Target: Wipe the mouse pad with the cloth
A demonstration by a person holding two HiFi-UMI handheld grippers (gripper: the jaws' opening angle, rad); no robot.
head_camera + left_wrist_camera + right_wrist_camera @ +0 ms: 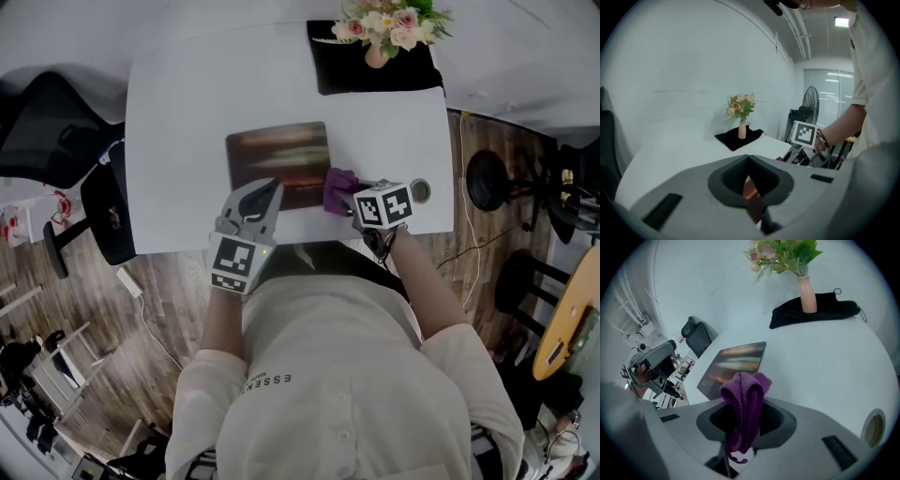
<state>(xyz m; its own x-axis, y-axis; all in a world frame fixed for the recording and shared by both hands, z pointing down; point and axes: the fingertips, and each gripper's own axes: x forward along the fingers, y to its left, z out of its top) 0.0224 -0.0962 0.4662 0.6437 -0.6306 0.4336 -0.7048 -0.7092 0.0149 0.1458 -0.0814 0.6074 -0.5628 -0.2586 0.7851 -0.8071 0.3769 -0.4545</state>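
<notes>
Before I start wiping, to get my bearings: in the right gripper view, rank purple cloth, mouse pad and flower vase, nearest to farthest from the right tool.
1. purple cloth, pinched in the right tool.
2. mouse pad, just ahead, slightly left.
3. flower vase, far back, right.

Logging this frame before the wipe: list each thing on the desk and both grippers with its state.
cloth: bunched, clamped in the right gripper
right gripper: shut on the cloth, beside the mouse pad's near right corner
left gripper: shut, tips over the mouse pad's near edge
mouse pad: flat on the table
vase: upright on the black cloth, holding flowers
</notes>
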